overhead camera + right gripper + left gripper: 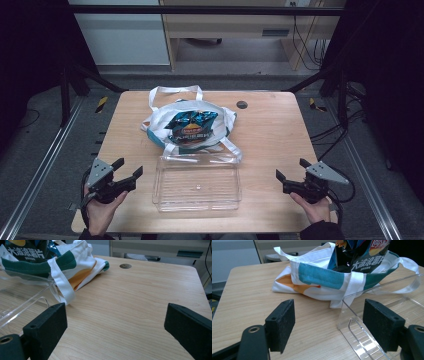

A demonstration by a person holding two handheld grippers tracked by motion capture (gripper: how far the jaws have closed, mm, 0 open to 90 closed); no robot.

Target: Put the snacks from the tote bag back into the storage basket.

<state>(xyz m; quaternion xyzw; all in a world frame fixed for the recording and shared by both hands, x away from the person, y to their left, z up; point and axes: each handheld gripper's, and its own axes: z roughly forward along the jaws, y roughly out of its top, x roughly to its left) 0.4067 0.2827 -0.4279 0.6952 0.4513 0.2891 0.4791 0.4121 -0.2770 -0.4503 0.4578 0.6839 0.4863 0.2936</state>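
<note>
Behind the clear rectangular plastic tray [197, 184] on the pale wooden worktop [272, 130] lies a slumped white cloth tote bag with teal and orange panels [165, 125], its strap touching the tray's far rim. A glossy dark-blue crisp packet [192, 126] sits crinkled in the bag's mouth. Nothing looks started: the tray is empty and the packet is not yet taken out. Left of the tray, the left gripper [128, 172] holds its fingers wide on nothing; right of it, the right gripper [291, 171] does likewise.
</note>
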